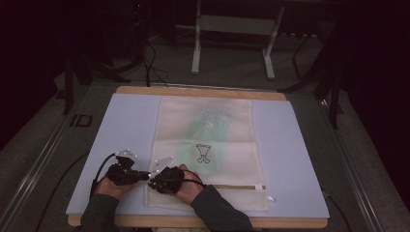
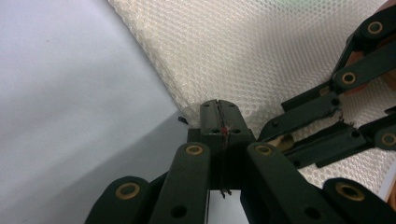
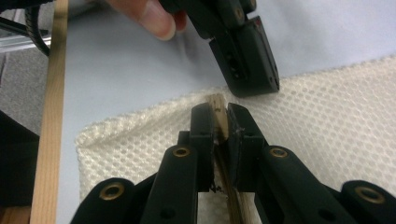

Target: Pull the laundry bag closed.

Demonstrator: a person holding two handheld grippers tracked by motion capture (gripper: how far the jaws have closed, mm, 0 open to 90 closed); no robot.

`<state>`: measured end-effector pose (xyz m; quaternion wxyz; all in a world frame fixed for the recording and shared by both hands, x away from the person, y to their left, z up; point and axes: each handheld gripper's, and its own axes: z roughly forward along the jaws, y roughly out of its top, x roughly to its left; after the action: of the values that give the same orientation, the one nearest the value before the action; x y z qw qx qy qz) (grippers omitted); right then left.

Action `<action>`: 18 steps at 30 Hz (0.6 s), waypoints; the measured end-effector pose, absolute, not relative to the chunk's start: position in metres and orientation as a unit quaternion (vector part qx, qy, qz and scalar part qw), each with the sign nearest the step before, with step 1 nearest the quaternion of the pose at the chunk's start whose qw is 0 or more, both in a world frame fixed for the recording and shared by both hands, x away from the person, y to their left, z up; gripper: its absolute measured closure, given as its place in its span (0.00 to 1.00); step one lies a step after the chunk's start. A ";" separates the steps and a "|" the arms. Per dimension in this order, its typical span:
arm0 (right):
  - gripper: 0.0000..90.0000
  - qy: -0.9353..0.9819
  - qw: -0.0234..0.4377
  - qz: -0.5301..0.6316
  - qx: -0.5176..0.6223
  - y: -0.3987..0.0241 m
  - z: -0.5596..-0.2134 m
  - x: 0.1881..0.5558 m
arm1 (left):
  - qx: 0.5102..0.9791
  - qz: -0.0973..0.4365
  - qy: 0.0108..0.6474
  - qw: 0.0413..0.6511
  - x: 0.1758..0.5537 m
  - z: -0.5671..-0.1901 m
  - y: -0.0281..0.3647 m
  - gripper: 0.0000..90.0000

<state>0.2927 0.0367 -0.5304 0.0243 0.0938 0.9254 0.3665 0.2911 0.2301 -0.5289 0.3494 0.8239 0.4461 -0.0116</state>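
A cream mesh bag (image 1: 208, 140) with a green print lies flat on the pale blue mat (image 1: 125, 125). Both grippers meet at its near left corner. My left gripper (image 1: 126, 173) has its jaws pressed together on the bag's left edge (image 2: 218, 116); the mesh (image 2: 261, 51) spreads beyond it. My right gripper (image 1: 164, 180) is shut on a thin tan strip (image 3: 217, 108) at the bag's edge (image 3: 140, 126). The right gripper (image 2: 327, 123) appears at the right of the left gripper view. The left gripper (image 3: 247, 60) and a fingertip (image 3: 149, 18) appear at the top of the right gripper view.
The mat lies on a wooden table whose near edge (image 3: 49, 130) runs close to the grippers. A zipper line (image 1: 232, 186) crosses the bag near its bottom. A small white piece (image 1: 270, 198) lies at the bag's near right corner. A white table frame (image 1: 232, 34) stands beyond.
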 end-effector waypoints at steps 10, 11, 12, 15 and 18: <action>0.91 0.928 0.021 0.360 0.091 0.026 -0.530 0.294 | 0.829 -0.003 0.439 0.347 0.290 -0.528 0.228 1.00; 0.91 0.929 0.024 0.358 0.089 0.027 -0.529 0.294 | 0.829 -0.003 0.438 0.346 0.290 -0.528 0.228 1.00; 0.91 0.931 0.028 0.354 0.085 0.027 -0.529 0.293 | 0.829 -0.003 0.438 0.346 0.290 -0.528 0.228 1.00; 0.91 0.933 0.034 0.348 0.082 0.025 -0.527 0.292 | 0.832 0.001 0.438 0.342 0.290 -0.527 0.227 1.00; 0.91 0.932 0.032 0.351 0.086 0.023 -0.529 0.292 | 0.837 0.008 0.432 0.337 0.289 -0.526 0.225 1.00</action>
<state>0.2919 0.0230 -0.5285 0.0321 0.0858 0.9320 0.3507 0.2891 0.2251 -0.5257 0.3365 0.8365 0.4324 0.0083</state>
